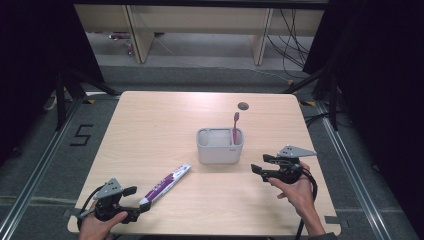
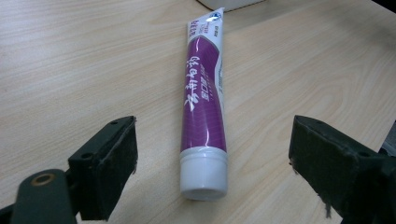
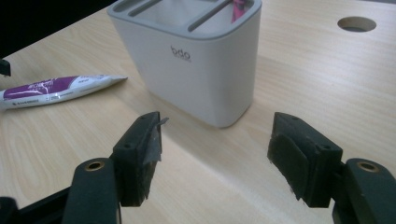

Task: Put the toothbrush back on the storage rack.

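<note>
A purple and white toothpaste tube point(image 1: 165, 186) point(image 2: 203, 107) point(image 3: 56, 88) lies flat on the wooden table point(image 1: 150, 130), white cap toward the near left corner. My left gripper point(image 1: 134, 202) point(image 2: 215, 140) is open, with the cap end between its wide jaws and neither pad touching it. A pale grey holder point(image 1: 220, 152) point(image 3: 201, 79) stands mid-table with a pink toothbrush point(image 1: 235, 125) point(image 3: 239, 7) upright in its right slot. My right gripper point(image 1: 261, 164) point(image 3: 217, 128) is open and holds nothing, a short way off the holder's near right corner and pointing at it.
A round cable hole point(image 1: 243, 106) point(image 3: 357, 23) sits in the tabletop behind the holder. Both hands rest near the table's front edge. Beyond the far edge are wooden shelf legs and loose cables on the floor.
</note>
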Demonstrator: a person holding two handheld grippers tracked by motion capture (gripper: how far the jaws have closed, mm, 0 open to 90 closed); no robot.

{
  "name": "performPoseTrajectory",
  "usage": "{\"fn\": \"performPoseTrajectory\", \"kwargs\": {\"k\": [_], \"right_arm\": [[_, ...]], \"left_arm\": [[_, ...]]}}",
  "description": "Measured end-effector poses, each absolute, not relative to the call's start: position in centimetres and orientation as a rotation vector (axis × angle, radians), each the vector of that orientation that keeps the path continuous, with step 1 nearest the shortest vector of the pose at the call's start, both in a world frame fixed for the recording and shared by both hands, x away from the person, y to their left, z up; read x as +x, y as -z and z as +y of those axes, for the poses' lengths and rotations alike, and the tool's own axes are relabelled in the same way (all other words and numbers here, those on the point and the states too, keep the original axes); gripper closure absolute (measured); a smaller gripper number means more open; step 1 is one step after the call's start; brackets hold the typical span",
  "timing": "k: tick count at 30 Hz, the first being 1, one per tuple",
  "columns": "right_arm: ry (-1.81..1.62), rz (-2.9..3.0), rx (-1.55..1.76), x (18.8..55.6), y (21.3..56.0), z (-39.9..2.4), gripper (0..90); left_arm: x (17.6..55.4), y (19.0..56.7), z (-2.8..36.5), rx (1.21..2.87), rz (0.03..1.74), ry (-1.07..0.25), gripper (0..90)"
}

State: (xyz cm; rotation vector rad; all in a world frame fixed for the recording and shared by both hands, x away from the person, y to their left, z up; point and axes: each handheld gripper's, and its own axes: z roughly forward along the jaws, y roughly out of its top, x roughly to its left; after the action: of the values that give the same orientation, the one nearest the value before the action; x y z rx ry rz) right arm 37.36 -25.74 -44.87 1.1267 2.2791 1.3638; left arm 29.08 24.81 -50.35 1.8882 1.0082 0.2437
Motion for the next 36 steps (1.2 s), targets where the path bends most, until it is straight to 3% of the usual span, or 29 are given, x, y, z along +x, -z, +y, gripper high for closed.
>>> {"fn": "performPoseTrajectory", "kwargs": {"k": [16, 36], "right_arm": [[-1.320, 2.338, 1.208, 34.8, 47.1, -25.6, 26.7], [-1.251, 2.344, 1.185, 32.0, 48.4, -27.1, 25.1]], "left_arm": [[29.2, 50.3, 24.8, 1.894, 1.006, -0.245, 15.0], [29.2, 50.3, 24.6, 1.893, 0.998, -0.236, 15.0]]}}
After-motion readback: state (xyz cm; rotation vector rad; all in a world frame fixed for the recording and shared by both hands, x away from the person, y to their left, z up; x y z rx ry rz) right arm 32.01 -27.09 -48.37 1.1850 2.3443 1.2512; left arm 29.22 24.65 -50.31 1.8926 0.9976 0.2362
